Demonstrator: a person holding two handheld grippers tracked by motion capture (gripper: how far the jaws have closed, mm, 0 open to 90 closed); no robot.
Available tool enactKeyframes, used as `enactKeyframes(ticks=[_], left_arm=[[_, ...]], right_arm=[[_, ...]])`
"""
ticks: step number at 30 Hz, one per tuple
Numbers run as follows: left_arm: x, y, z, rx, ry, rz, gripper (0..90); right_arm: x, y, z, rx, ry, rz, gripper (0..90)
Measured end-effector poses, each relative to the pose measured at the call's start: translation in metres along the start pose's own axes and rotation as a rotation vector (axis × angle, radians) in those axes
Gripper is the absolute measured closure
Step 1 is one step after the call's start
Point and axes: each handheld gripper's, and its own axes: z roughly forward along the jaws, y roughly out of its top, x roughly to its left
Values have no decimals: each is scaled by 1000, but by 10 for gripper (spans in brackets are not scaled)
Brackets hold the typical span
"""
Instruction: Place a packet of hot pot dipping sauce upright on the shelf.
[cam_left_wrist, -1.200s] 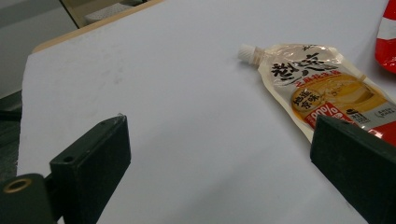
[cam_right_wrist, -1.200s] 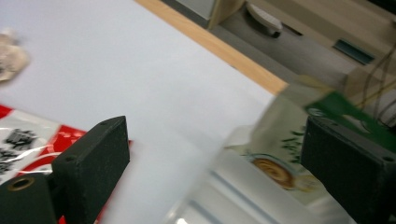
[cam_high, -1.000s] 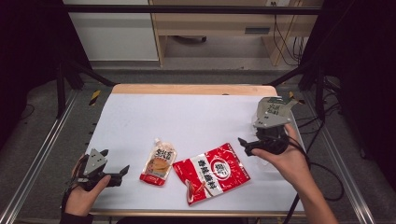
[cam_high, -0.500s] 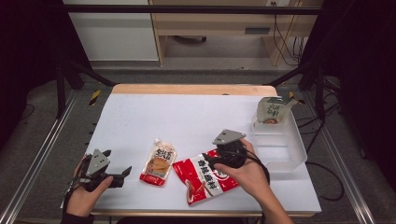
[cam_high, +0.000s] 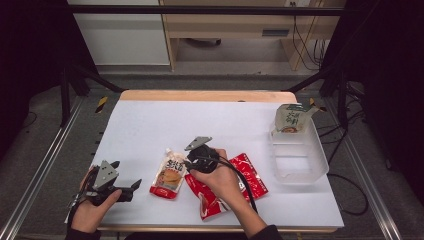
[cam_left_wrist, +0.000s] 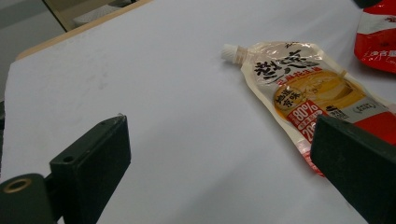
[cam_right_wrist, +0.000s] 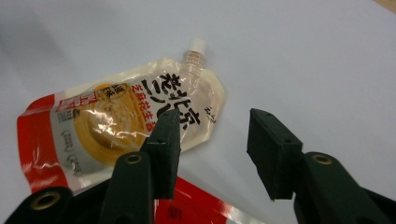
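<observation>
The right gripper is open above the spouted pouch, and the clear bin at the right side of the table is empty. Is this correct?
Not quite: the clear bin already holds a green-and-white pouch at its far end, as the high view shows. The right gripper is indeed open above the spouted pouch.

Lab-style recording rig, white-topped table (cam_high: 150, 125) in a black metal frame (cam_high: 200, 9), loose cables (cam_high: 300, 45), bare floor (cam_high: 50, 165)

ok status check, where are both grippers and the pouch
Left gripper open, idle near table edge. Right gripper open over spouted pouch, not gripping. Red packet beside it.
</observation>
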Motion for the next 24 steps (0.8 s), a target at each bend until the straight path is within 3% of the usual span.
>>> enactKeyframes(ticks=[11, 24], left_arm=[[0, 0, 1, 4, 4, 8, 52], [0, 1, 1, 6, 0, 8, 52]], right_arm=[[1, 5, 42, 34, 8, 49, 606], [-2, 0, 64, 78, 3, 83, 590]])
